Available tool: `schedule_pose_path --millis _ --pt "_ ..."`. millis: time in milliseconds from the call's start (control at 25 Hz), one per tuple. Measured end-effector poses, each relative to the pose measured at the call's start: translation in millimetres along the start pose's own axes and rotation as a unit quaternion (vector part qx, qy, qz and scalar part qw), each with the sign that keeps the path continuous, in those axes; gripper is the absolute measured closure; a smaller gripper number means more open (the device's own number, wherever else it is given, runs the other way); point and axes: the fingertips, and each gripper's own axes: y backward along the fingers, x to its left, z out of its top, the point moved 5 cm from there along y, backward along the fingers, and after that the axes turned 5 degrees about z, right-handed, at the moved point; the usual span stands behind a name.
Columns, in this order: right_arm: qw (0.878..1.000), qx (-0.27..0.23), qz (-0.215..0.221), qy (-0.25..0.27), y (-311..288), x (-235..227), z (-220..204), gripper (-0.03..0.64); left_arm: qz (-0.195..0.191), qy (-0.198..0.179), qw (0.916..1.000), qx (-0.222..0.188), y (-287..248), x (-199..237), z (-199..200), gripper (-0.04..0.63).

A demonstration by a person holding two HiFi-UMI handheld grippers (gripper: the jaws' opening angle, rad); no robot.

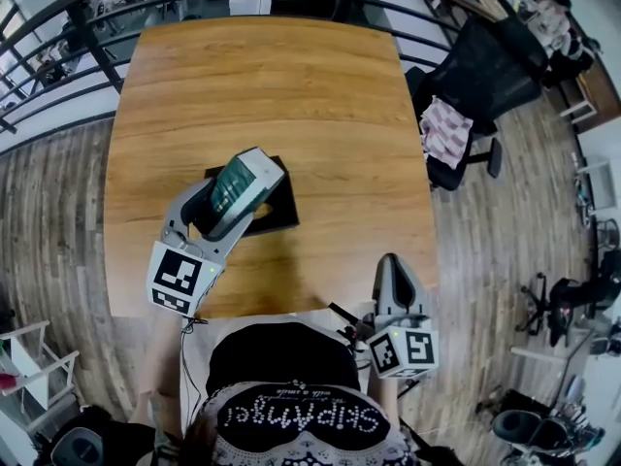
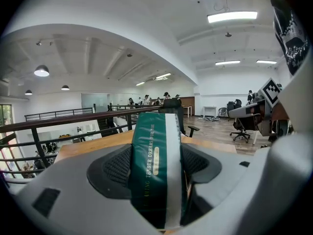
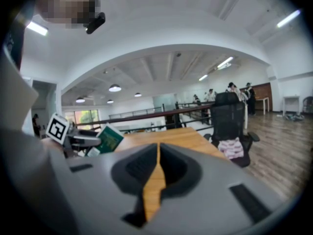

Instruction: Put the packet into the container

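A green packet (image 1: 236,184) with a white strip and pale lettering is held up above the wooden table (image 1: 291,85). My left gripper (image 1: 247,178) is shut on it. In the left gripper view the packet (image 2: 152,160) stands lengthwise between the two jaws of that gripper (image 2: 157,155) and points at the far railing. Just under and beyond the packet sits a black square container (image 1: 279,212), mostly covered by gripper and packet. My right gripper (image 1: 390,262) hangs at the table's front right edge, shut and empty (image 3: 157,153). From there the packet (image 3: 110,138) shows at the left.
A black office chair (image 1: 480,76) with a pink and white cloth (image 1: 444,130) on it stands off the table's right side. A dark metal railing (image 1: 58,42) curves round the far side. A white rack (image 1: 34,367) is at the lower left.
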Motion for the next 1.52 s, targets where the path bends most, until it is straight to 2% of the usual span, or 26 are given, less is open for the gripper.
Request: schedule_pose_path --millis 1520 --pt "0.998 0.026 -0.046 -0.016 -9 -2 -8 0.577 -0.055 0.005 0.9969 0.057 -45 2 -51 0.255"
